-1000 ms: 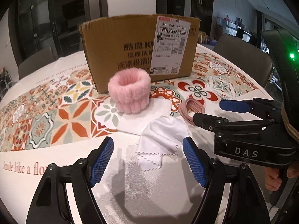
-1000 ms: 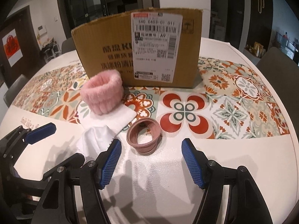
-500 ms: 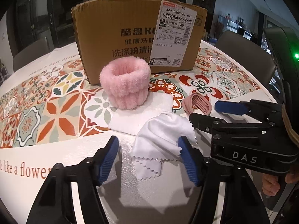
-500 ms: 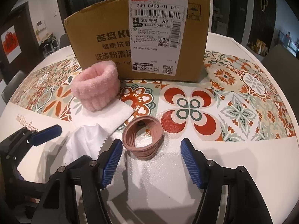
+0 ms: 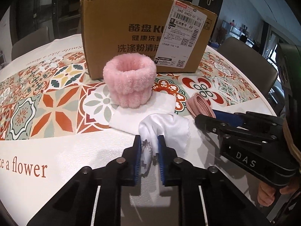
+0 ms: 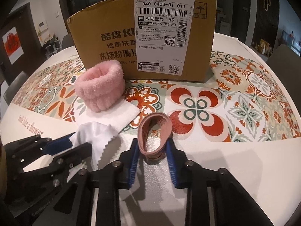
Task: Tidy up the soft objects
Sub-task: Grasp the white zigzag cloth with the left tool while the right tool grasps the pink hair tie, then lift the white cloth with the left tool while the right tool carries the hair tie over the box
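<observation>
A crumpled white cloth (image 5: 169, 126) with zigzag edges lies on the white part of the table. My left gripper (image 5: 148, 139) is closing, and its blue pads press on the cloth's near fold. To its right, a coil of flat pink hair bands (image 6: 156, 117) stands on edge. My right gripper (image 6: 152, 143) is closing on this coil and squeezes it into a narrow oval. Behind them a fluffy pink wristband (image 5: 129, 82) sits partly on a flat white pad (image 5: 165, 103). The two grippers sit side by side, close together.
An open cardboard box (image 6: 105, 43) with a shipping label stands upright behind the soft things. The round table carries a patterned tile-print cover (image 6: 244, 109). Grey chairs (image 5: 244, 60) stand around its far edge. A hand (image 5: 267, 194) holds the right gripper's handle.
Both grippers moved forward and their jaws came together. The left pads went from either side of the white cloth to pinching it; the right pads closed on the pink coil and flattened it.
</observation>
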A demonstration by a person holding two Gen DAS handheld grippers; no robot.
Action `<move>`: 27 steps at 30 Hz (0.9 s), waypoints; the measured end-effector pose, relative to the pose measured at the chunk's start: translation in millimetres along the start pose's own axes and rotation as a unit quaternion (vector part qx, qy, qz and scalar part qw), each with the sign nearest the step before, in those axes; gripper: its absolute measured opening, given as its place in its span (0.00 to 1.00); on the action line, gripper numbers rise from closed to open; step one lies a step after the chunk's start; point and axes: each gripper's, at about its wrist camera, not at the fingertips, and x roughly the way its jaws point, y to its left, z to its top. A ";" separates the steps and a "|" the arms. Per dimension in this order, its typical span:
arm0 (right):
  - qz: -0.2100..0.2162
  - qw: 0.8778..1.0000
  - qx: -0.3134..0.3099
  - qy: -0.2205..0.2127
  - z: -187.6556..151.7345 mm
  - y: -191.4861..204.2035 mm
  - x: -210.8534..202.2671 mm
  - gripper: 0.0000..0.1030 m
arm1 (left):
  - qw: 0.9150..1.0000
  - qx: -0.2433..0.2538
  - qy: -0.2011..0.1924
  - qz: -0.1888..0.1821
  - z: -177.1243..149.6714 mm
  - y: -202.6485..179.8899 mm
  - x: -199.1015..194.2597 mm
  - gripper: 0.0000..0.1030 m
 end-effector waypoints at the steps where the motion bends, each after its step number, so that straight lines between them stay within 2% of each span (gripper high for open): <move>1: 0.002 1.000 0.004 0.000 -0.5 -0.1 -0.8 0.23 | 1.000 -0.001 -0.001 0.000 -0.5 0.5 -1.4 0.16; 14: 0.016 1.000 0.025 -0.008 -6.3 2.5 -19.2 0.20 | 0.999 -0.005 -0.043 0.017 2.8 -2.4 -33.3 0.14; 27: 0.013 0.998 0.025 -0.061 -0.5 10.2 -64.7 0.20 | 0.995 -0.003 -0.100 0.023 8.8 -11.1 -77.7 0.14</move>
